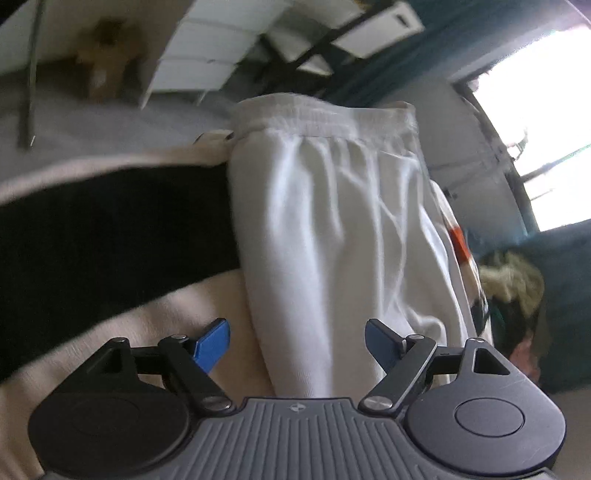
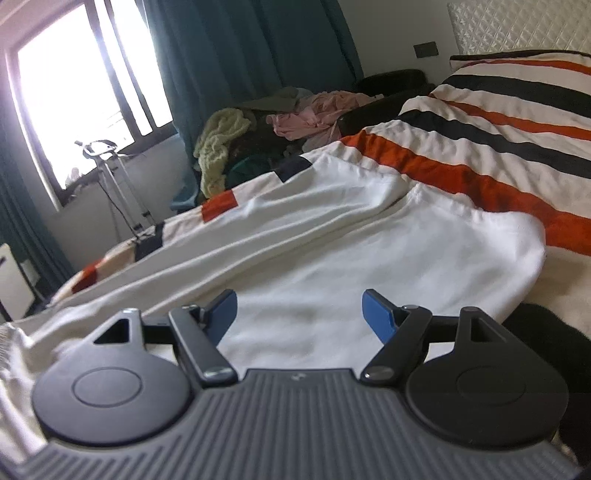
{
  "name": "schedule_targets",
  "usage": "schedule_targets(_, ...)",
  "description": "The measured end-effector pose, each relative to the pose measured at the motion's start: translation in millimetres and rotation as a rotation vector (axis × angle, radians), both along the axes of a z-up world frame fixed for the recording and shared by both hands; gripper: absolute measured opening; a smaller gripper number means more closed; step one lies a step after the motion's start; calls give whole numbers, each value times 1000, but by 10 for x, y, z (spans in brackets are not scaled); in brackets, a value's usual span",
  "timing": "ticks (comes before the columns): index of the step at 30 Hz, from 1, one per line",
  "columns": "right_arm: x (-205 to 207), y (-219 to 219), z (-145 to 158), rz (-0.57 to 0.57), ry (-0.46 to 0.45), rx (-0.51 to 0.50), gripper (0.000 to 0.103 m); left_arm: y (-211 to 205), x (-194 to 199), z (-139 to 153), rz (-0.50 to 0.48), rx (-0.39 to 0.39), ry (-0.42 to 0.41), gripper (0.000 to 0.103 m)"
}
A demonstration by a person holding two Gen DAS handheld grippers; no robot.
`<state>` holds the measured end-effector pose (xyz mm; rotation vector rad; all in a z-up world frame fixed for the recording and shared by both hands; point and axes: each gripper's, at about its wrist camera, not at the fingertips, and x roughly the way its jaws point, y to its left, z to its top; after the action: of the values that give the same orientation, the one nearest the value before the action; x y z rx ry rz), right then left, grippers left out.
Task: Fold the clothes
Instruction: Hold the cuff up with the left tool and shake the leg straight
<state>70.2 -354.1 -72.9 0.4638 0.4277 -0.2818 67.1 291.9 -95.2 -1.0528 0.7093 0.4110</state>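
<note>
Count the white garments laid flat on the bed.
1: white pants spread on the striped bed, waistband at the far end. The pile may hide more.

place: home bedroom | cues: striped bedspread (image 2: 498, 122), padded headboard (image 2: 517, 26), curtains (image 2: 240, 48), clothes pile (image 2: 280, 125)

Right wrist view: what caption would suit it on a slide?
Open right claw poised over white fabric trousers spread on a striped orange, black and white bedspread.

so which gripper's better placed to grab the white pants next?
Probably left. The left gripper is open with the white pants leg between its fingers. The right gripper, also open, faces flat cloth with no edge.
</note>
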Motion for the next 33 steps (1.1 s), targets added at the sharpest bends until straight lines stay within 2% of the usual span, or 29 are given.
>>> schedule_targets(5, -114, -308, 152, -3, -1, 69, 76, 233, 148, -272, -20, -209, -43, 83)
schedule_targets(8, -177, -520, 235, -6, 2, 116, 76, 349, 124, -341, 42, -275, -86, 81)
schedule_targets(9, -197, -590, 263, -8, 3, 132, 76, 373, 112, -352, 57, -287, -99, 76)
schedule_targets(10, -202, -691, 280, -14, 10, 149, 76, 384, 95, -351, 68, -286, -102, 67)
schedule_targets(12, -195, -953, 269, -40, 32, 198, 76, 403, 41, -319, 74, -276, -120, 57)
schedule_targets(15, -214, -1385, 141, -95, 60, 318, 77, 433, -63, -237, 73, -250, -156, 52)
schedule_targets(18, -244, -1778, -3, -154, 86, 427, 78, 473, -212, -83, 73, -155, -176, 52)
schedule_targets(21, -320, -1991, -234, -226, 99, 514, 78, 500, -342, 24, 60, -58, -172, 57)
schedule_targets(24, -379, -2147, -492, -272, 86, 684, 78, 571, -392, -28, 89, -100, -169, 61)
schedule_targets(27, -428, -2189, -614, -313, 76, 756, 78, 639, -424, -78, 116, -138, -167, 66)
schedule_targets(30, -477, -2231, -736, -354, 66, 828, 77, 682, -293, -110, 118, -137, -181, 66)
schedule_targets(32, -502, -2265, -817, -379, 62, 874, 76, 673, -182, -110, 105, -132, -200, 64)
schedule_targets(33, -503, -2289, -855, -389, 64, 894, 71, 656, -116, -110, 94, -128, -211, 60)
